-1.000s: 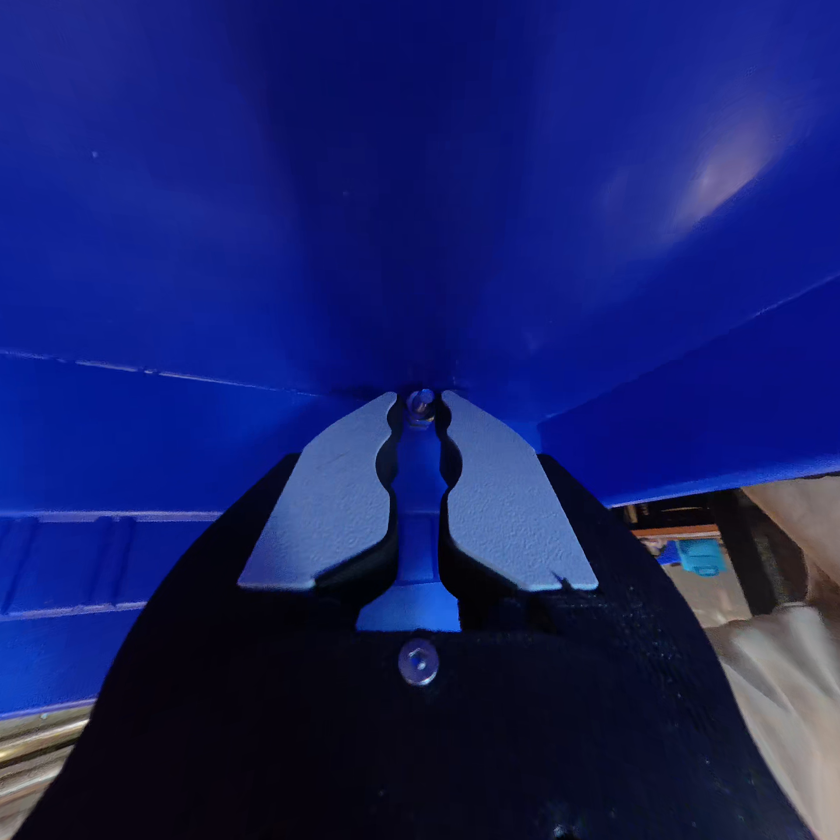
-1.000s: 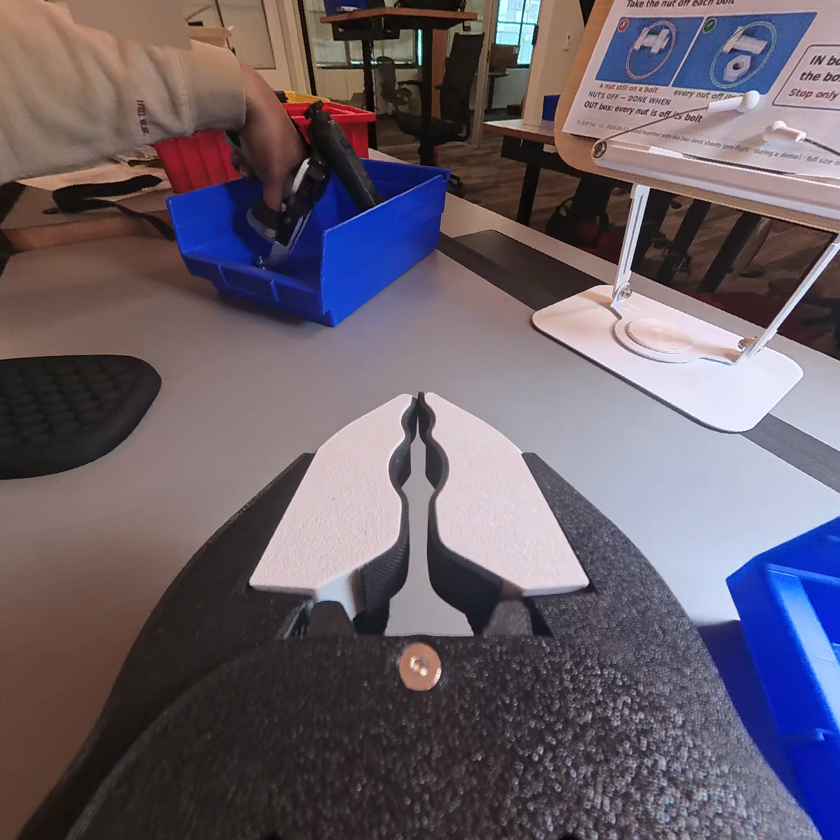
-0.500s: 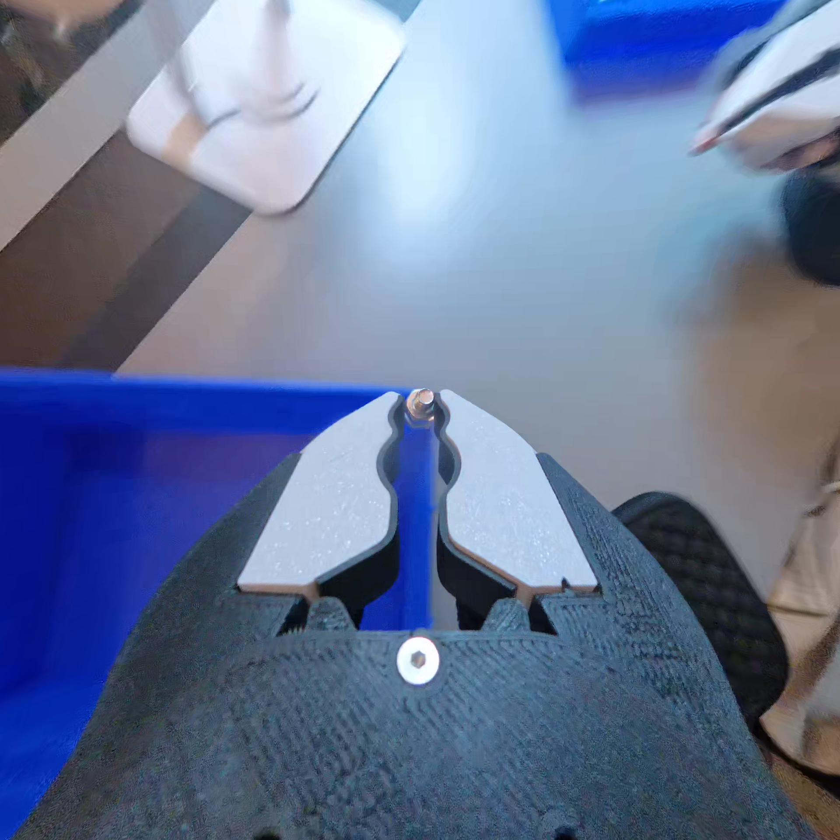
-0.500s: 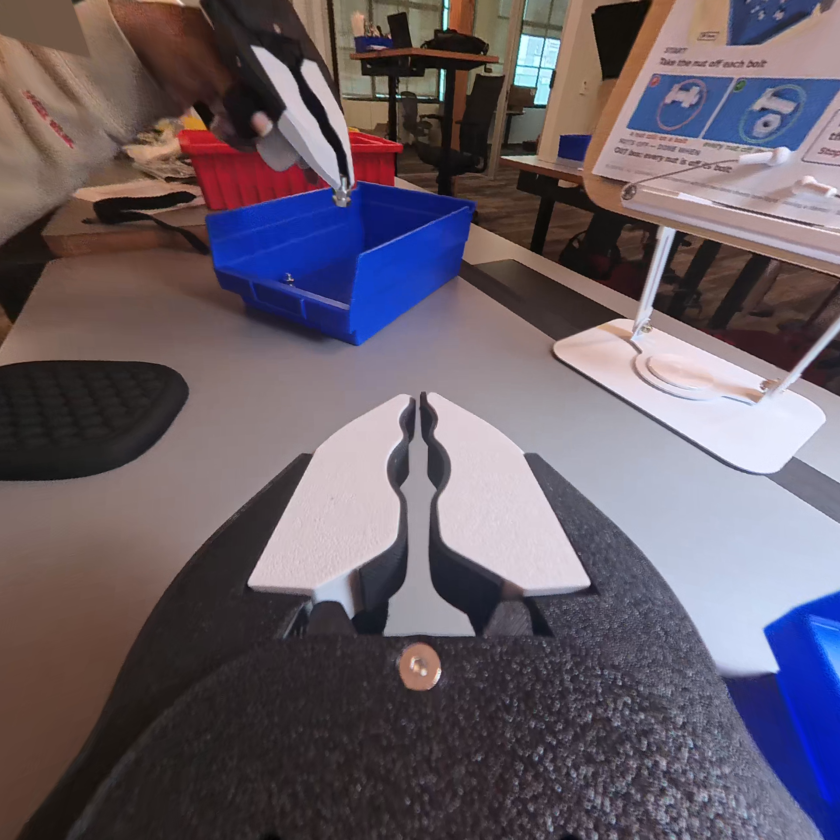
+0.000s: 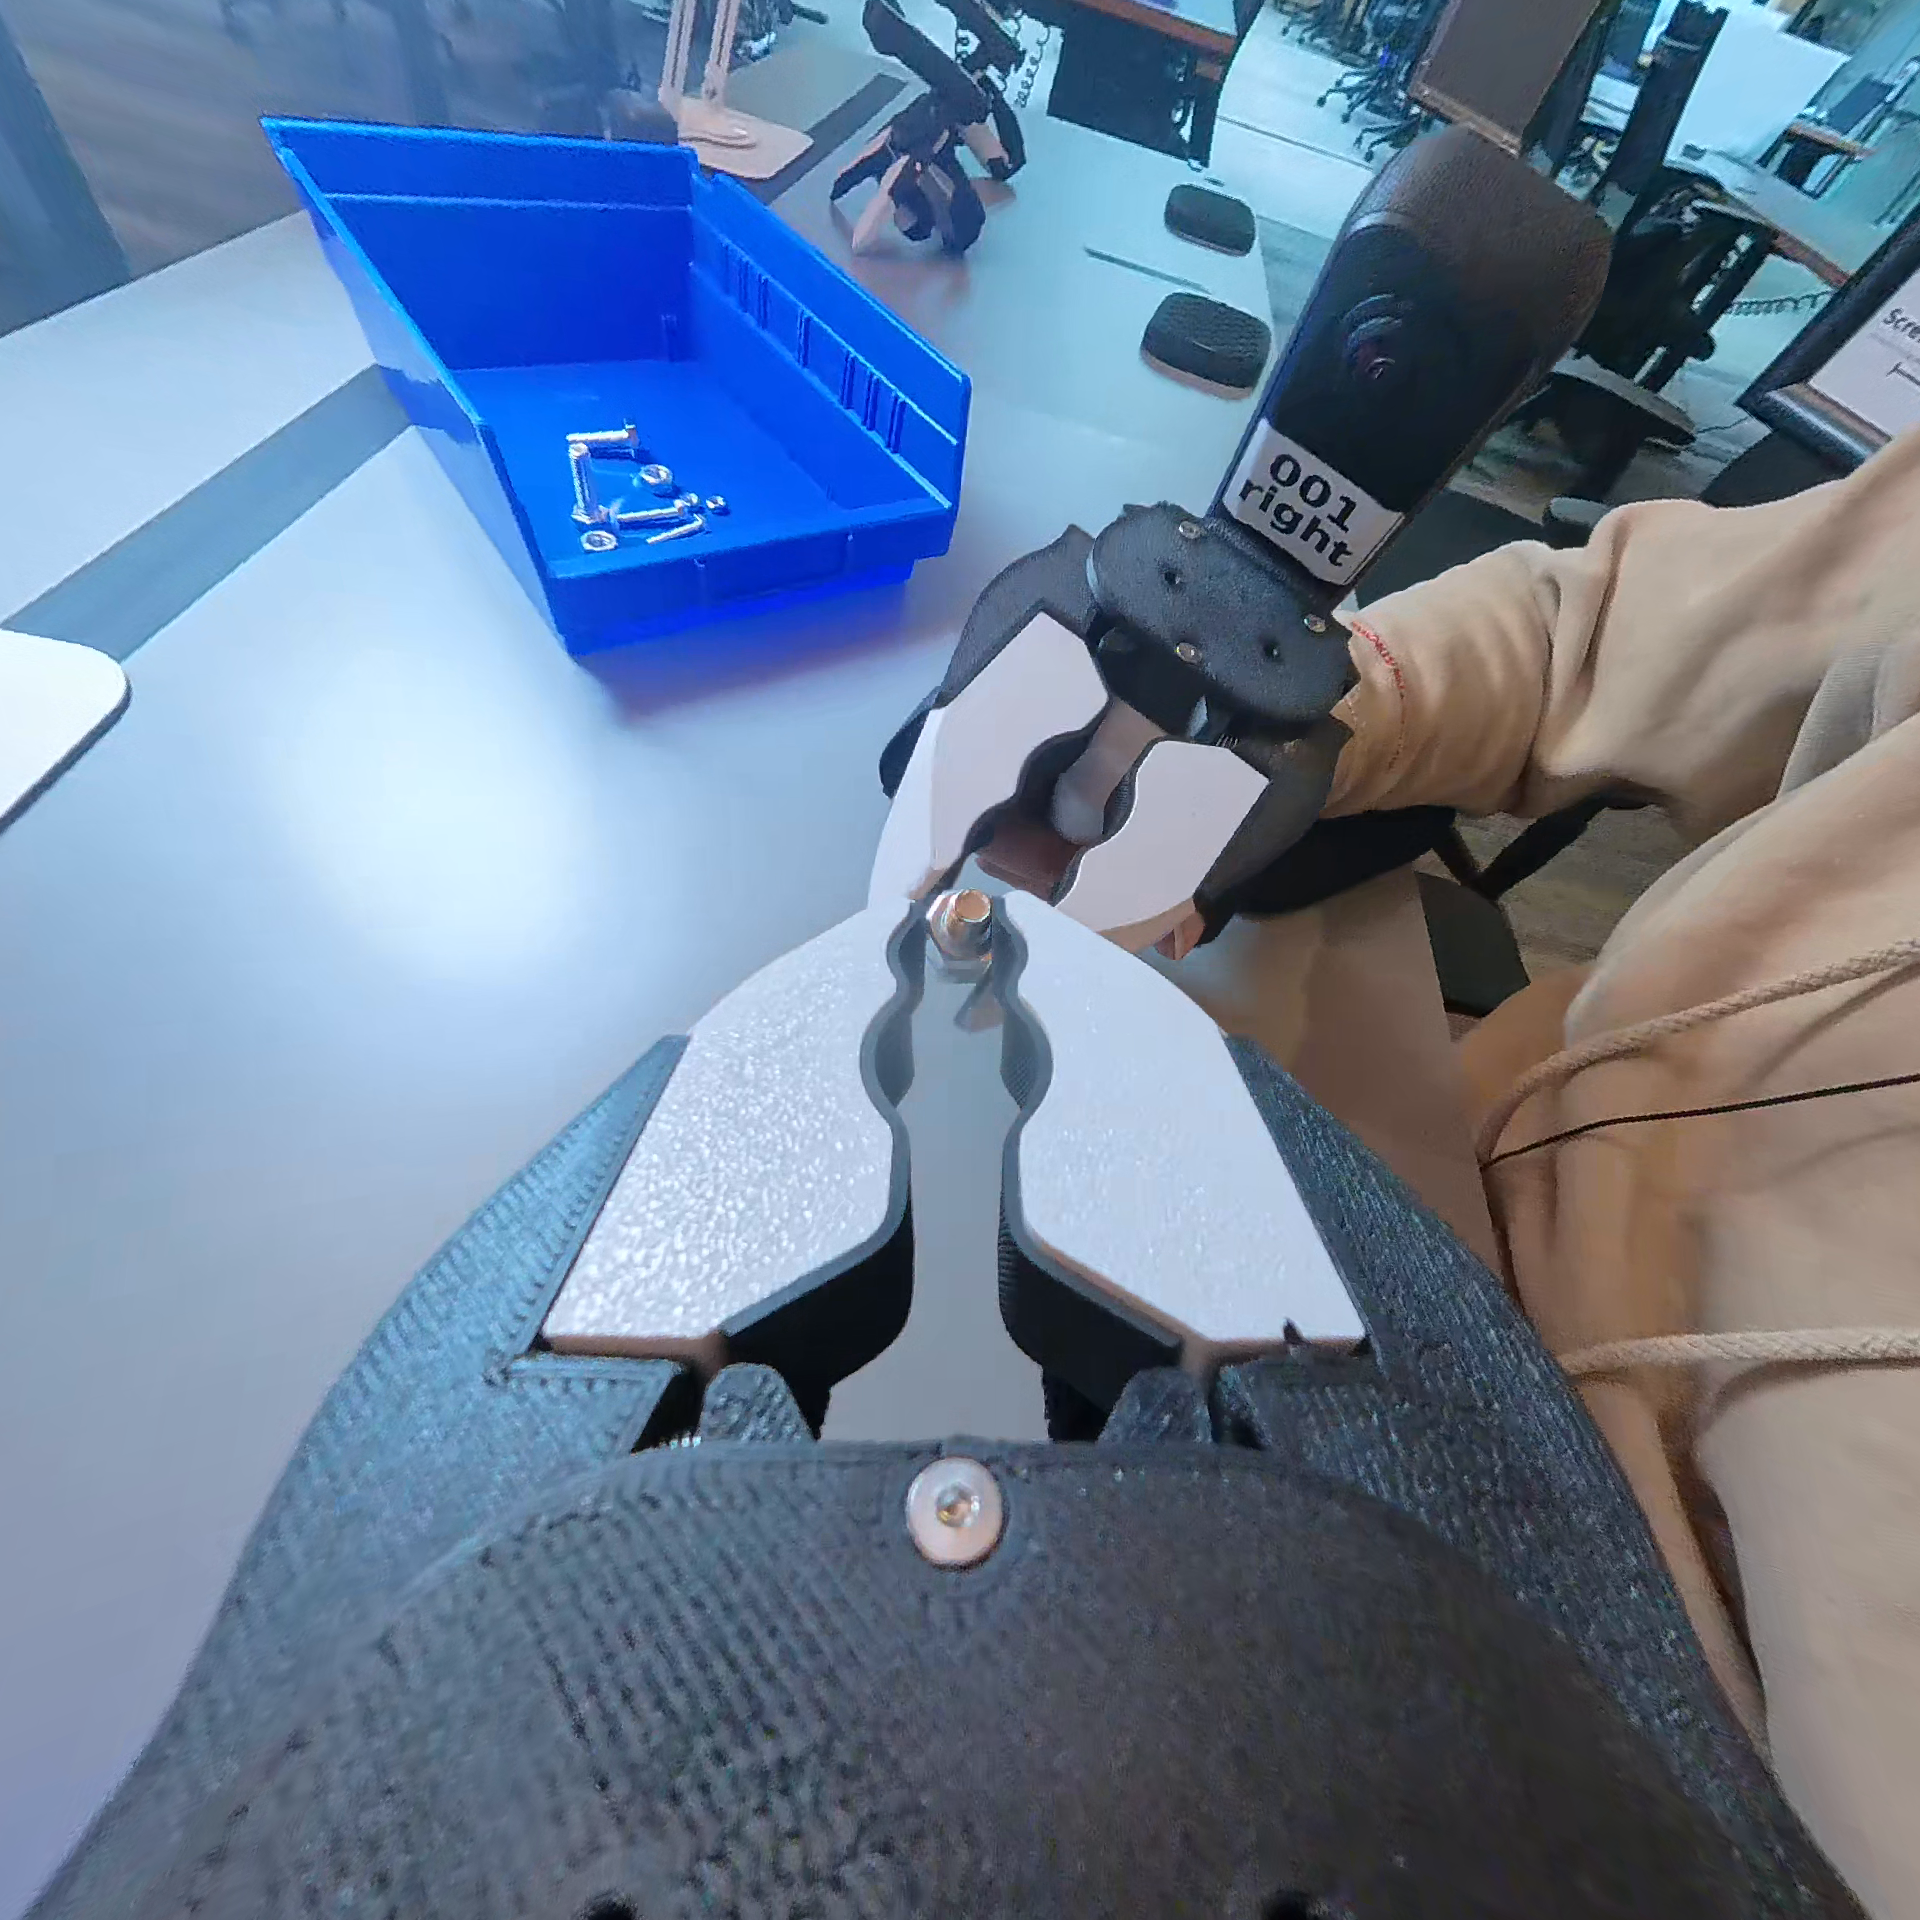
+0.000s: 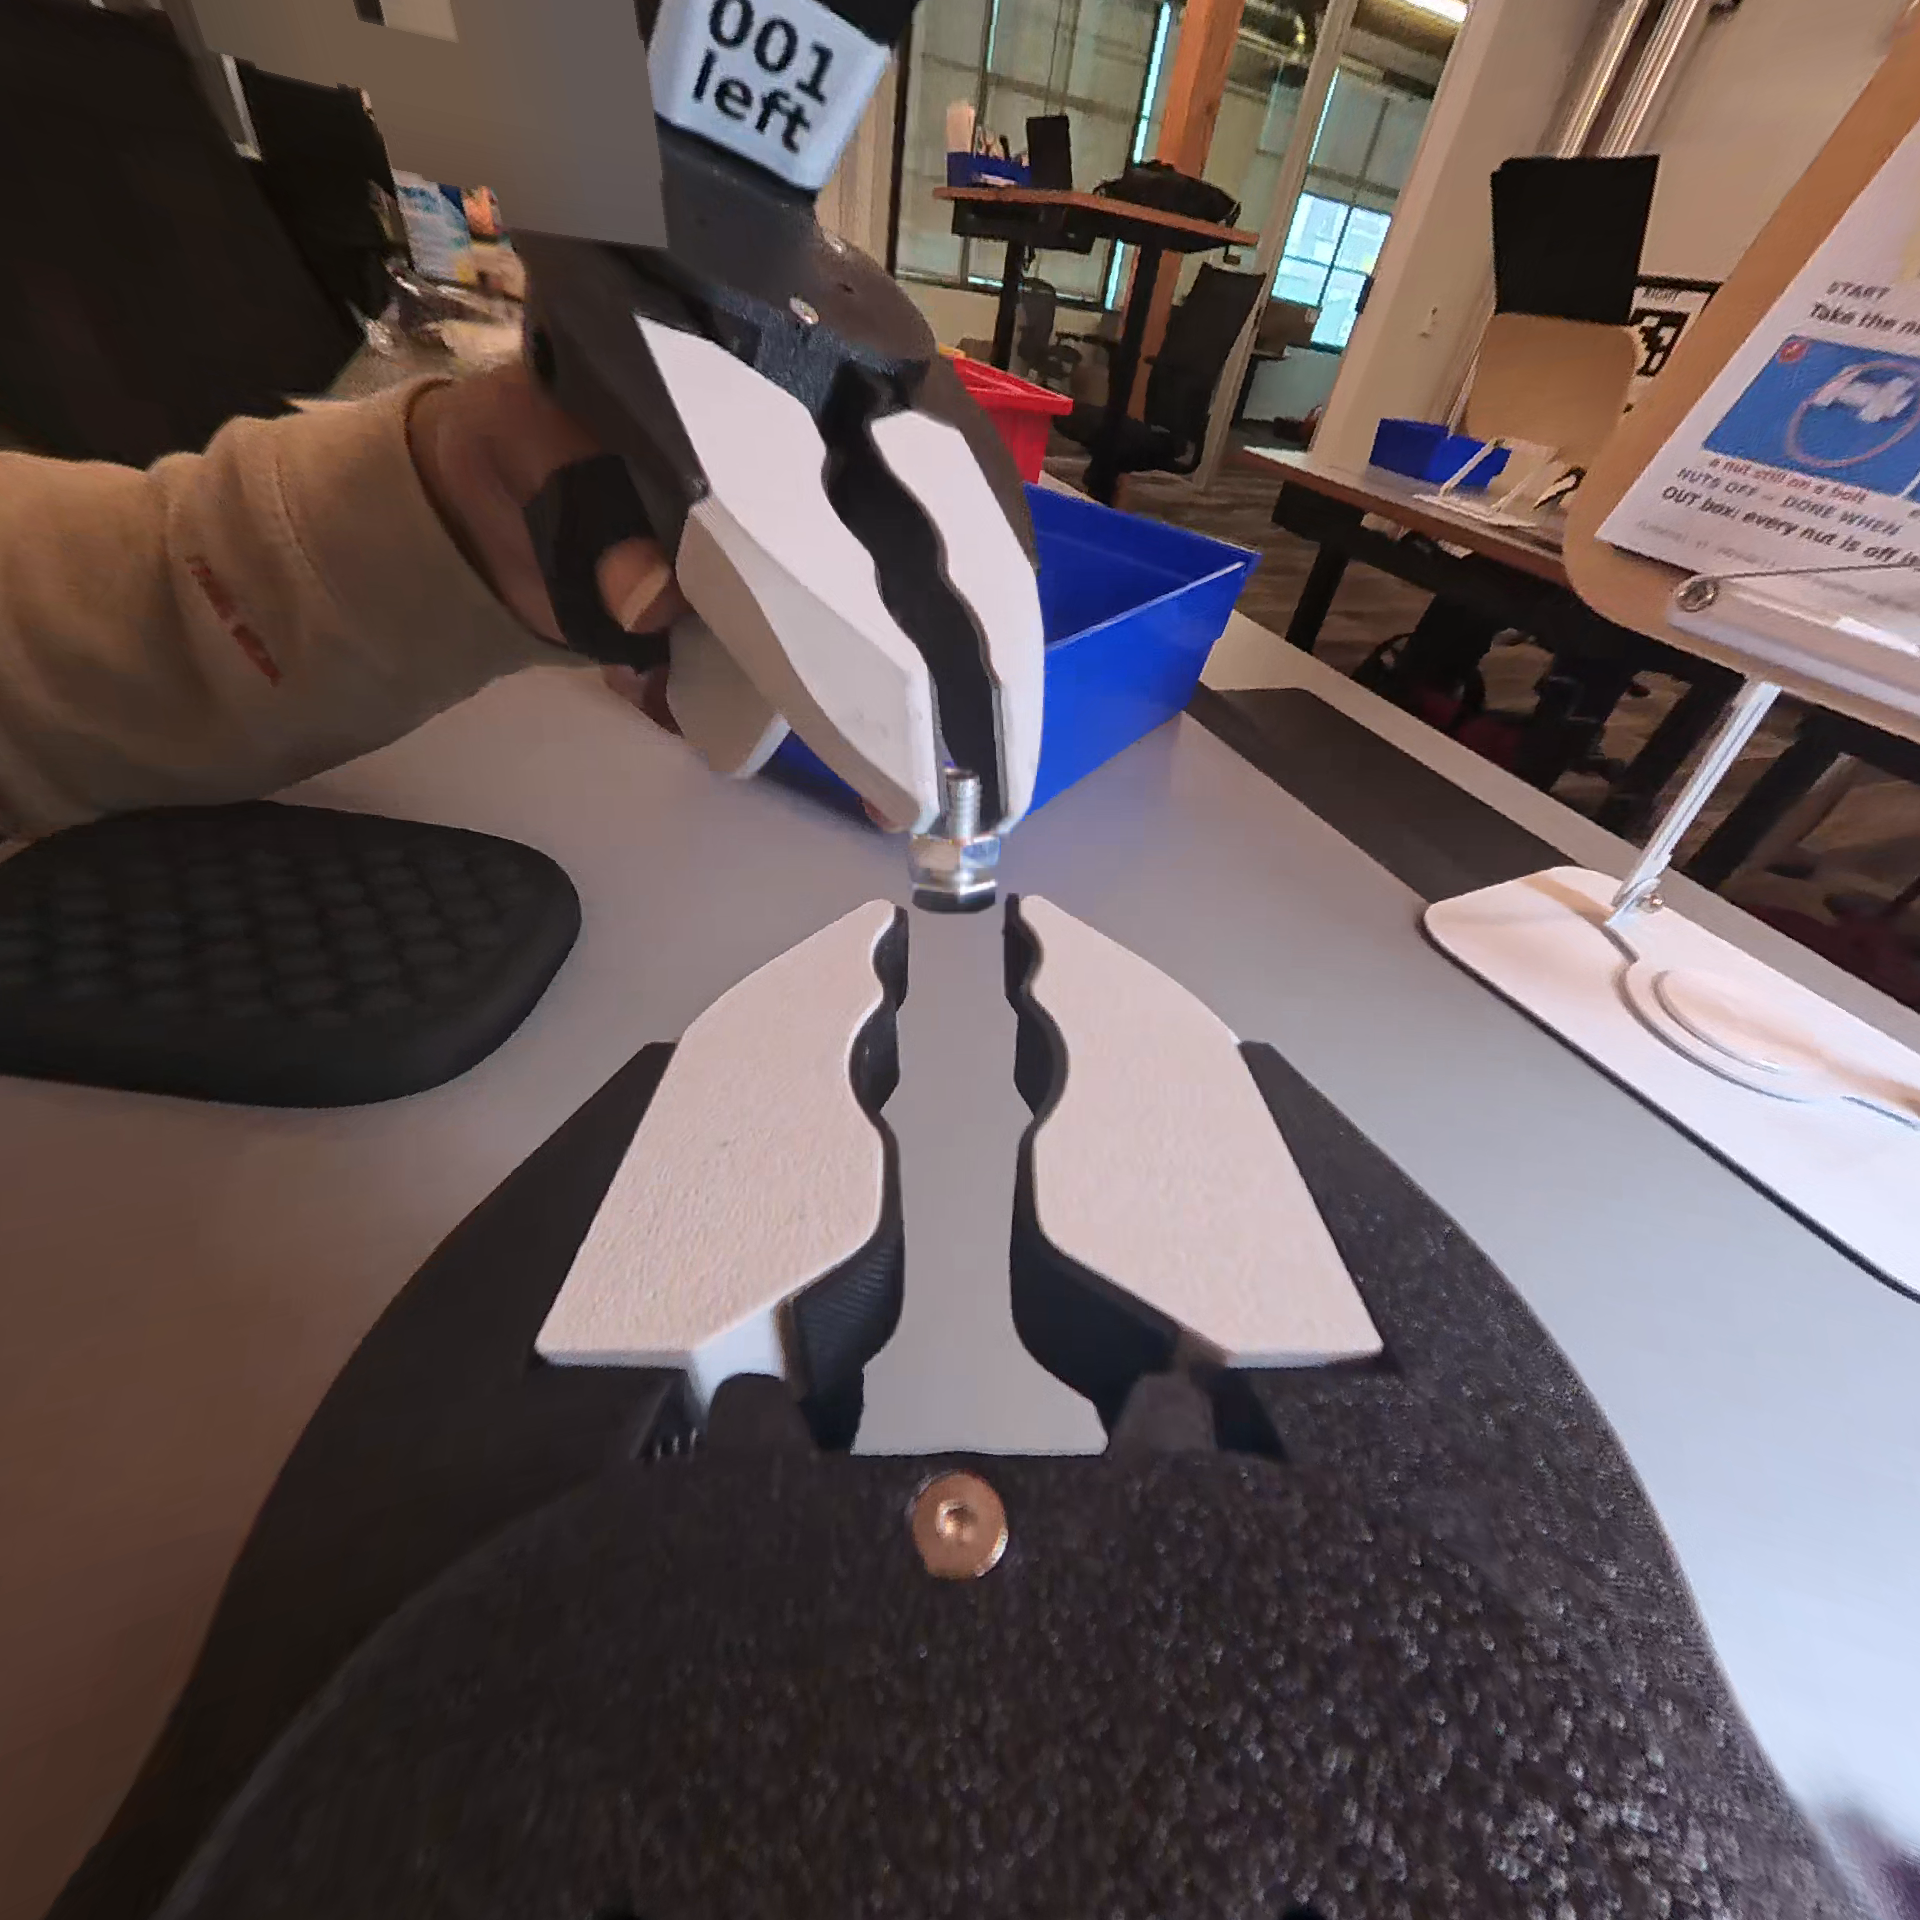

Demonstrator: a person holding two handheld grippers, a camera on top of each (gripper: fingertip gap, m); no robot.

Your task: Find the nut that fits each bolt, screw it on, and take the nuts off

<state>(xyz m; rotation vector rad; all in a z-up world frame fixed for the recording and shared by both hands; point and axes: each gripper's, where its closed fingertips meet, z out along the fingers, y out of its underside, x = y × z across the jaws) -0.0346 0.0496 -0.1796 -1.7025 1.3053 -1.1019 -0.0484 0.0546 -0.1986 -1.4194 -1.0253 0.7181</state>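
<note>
Bolt [image 6: 958,844] w/ nut pinched in left gripper [image 6: 961,800] jaws; right gripper [image 6: 954,906] jaws apart, empty, just below.

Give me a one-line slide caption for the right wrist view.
Left gripper holds a bolt with its nut on, just ahead of the open right gripper, above the grey table.

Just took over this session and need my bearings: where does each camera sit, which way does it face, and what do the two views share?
Left wrist view: sits on the left gripper, looks along its fingers across the grey table at the right gripper and a blue bin of loose hardware; a beige sleeve shows.
Right wrist view: sits on the right gripper, faces the left gripper coming down from above, a black pad and a sign stand; hand and sleeve show.
Shared: the bolt with nut held by the left gripper, and the table.
</note>
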